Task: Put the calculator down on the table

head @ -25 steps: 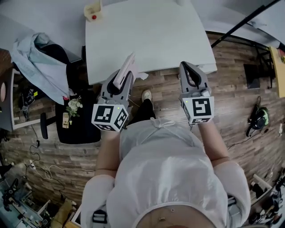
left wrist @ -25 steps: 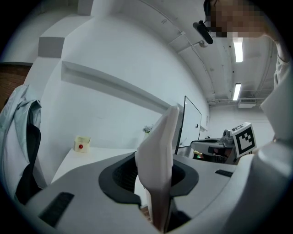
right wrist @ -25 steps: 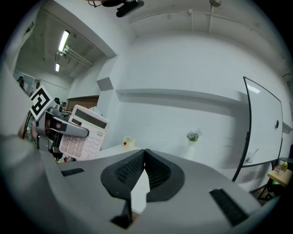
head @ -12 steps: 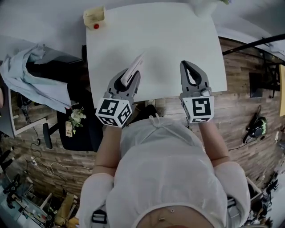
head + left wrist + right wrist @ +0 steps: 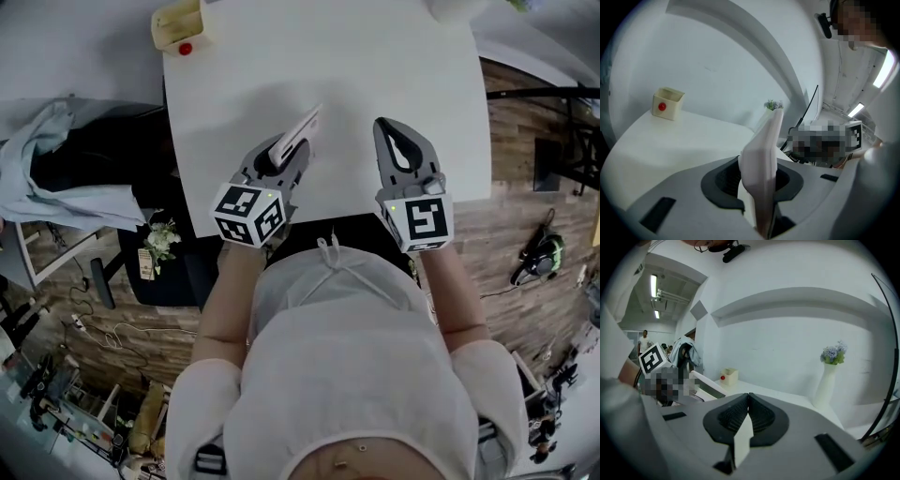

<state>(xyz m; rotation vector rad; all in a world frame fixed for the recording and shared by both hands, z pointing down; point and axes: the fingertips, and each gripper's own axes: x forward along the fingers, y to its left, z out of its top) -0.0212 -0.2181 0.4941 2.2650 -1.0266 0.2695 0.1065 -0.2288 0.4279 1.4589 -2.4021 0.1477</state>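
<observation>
Right gripper view: vase (image 5: pixel 826 380) holds flowers (image 5: pixel 833 354), right tongs (image 5: pixel 748 396) pressed together, left tongs (image 5: pixel 761 164) pinch calculator (image 5: pixel 768 138).

A lab-like workroom: white table (image 5: pixel 375 56), cables (image 5: pixel 103 336) on plank floor (image 5: pixel 525 187) (gear (image 5: pixel 56 394) heaped bottom left).

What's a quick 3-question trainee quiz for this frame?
1. True or false: the right gripper is shut, with nothing between its jaws.
2. What holds the calculator? A: left gripper. B: right gripper. C: neither.
3. Fill in: in the head view, the yellow box stands at the table's far ___ corner.
Key: 1 true; 2 A; 3 left.
</observation>
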